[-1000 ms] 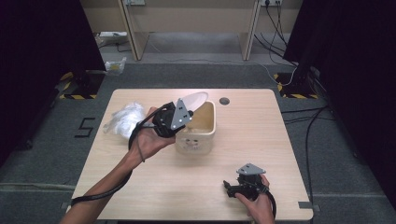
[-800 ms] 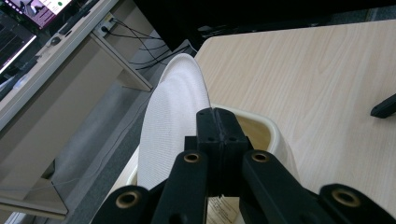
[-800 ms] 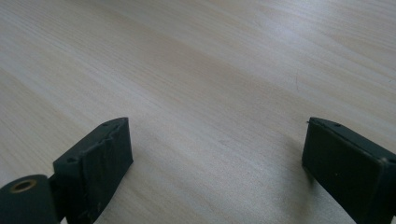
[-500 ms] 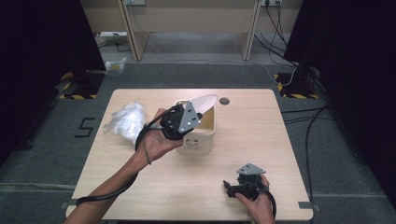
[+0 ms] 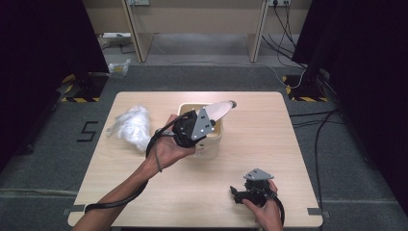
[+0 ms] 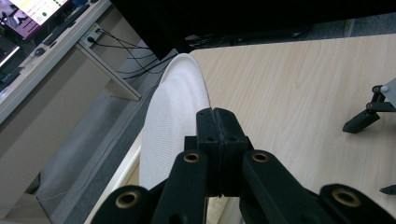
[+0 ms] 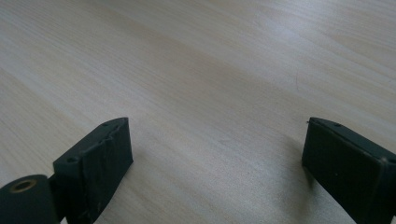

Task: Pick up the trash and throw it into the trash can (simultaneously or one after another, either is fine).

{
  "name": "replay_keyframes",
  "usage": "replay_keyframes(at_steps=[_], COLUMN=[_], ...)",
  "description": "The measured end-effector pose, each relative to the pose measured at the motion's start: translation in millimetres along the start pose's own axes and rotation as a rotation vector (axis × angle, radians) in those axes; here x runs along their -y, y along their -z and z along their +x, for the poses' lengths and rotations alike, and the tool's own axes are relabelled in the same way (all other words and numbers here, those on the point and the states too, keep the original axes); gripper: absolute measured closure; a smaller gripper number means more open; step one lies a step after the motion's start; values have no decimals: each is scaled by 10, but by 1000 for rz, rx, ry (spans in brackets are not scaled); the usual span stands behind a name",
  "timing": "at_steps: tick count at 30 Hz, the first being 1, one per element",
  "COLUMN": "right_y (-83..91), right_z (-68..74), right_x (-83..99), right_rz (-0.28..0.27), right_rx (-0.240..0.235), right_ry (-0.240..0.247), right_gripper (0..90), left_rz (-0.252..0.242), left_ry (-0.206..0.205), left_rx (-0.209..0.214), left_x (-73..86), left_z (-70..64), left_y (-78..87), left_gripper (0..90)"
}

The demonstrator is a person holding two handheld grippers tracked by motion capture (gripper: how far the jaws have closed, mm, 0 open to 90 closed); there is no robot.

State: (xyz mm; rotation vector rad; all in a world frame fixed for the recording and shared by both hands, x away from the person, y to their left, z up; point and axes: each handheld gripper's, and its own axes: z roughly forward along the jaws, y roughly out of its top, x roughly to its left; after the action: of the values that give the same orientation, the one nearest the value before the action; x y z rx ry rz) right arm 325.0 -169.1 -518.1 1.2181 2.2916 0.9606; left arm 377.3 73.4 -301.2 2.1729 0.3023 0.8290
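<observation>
The left tongs are pinched on the near edge of a white lid, holding it tilted above the cream bin in the middle of the desk. Its long axis runs from the tongs up and away toward the desk's far right corner. The right tongs rest spread on the desk's near edge, with bare wood between their jaws. A crumpled plastic bag lies left of the bin.

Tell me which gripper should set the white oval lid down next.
Left. The left gripper is shut on the white oval lid, holding it over the cream square container. The right gripper sits open, apart, near the light wooden table's front edge.
</observation>
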Motion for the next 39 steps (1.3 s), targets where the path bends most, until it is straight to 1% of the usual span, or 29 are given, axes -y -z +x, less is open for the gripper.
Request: replay_keyframes(at_steps=[4,9,11,18,24,25,26,28,29,30,32,39], right_y=[0,0,0,0,0,-1,0,-2,-2,-1,-1,-1], right_z=[0,0,0,0,0,-2,-1,-2,-2,0,-1,-1], right_x=[0,0,0,0,0,0,0,1,1,1,1,0], right_rz=[0,0,0,0,-1,-1,0,0,0,1,1,2], right_rx=[0,0,0,0,0,0,0,1,1,0,0,-1], right_ry=[0,0,1,1,1,2,1,2,2,0,1,2], right_gripper=[87,87,87,87,87,87,87,87,87,87,87,85], left_rz=[9,20,26,53,63,59,46,46,47,39,31,25], left_ry=[7,18,30,49,67,73,91,92,92,104,111,138], left_rx=[9,14,18,18,6,4,5,6,7,2,-3,-16], left_x=[26,68,95,168,229,236,242,246,250,256,262,330], left_z=[-6,21,44,107,177,187,191,201,210,226,242,331], left_y=[-34,-65,-94,-169,-207,-205,-208,-204,-202,-196,-188,-133], left_gripper=[895,893,893,890,873,863,841,804,804,739,694,597])
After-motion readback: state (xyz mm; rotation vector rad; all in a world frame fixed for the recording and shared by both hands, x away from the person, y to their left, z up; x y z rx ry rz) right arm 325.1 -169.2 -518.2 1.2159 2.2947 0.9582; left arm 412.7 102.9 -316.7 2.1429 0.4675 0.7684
